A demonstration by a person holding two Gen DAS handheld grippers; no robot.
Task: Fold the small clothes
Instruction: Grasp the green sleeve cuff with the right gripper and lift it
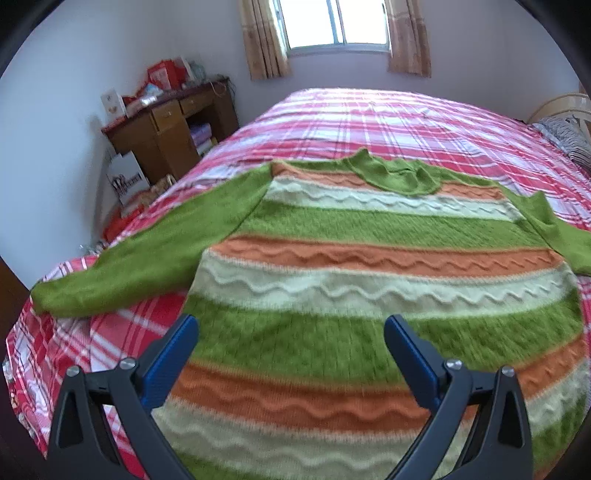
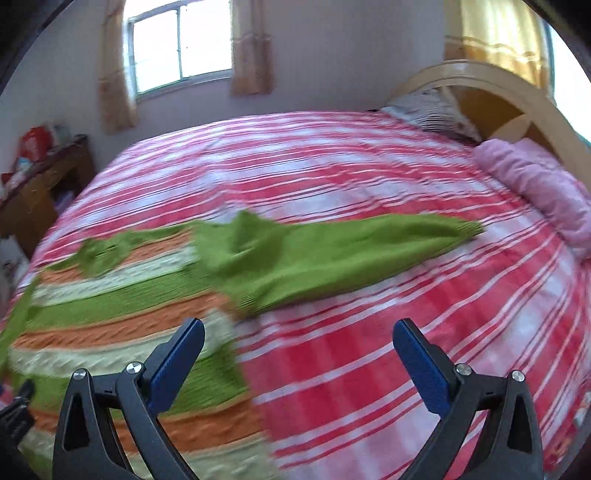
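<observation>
A small sweater [image 1: 332, 266] with green, orange and cream stripes lies flat on the bed, neck away from me, both green sleeves spread out. My left gripper [image 1: 291, 328] is open and empty above the sweater's lower body. My right gripper [image 2: 299, 332] is open and empty above the sweater's right edge, where the right sleeve [image 2: 332, 251] stretches toward the pillows. The sweater's body [image 2: 110, 314] fills the left of the right wrist view.
The bed has a red and white plaid cover [image 1: 369, 118]. A wooden desk [image 1: 173, 125] with clutter stands by the far left wall. A pink blanket [image 2: 539, 184] and the curved headboard [image 2: 498, 85] are at the right. A window [image 1: 332, 26] is behind.
</observation>
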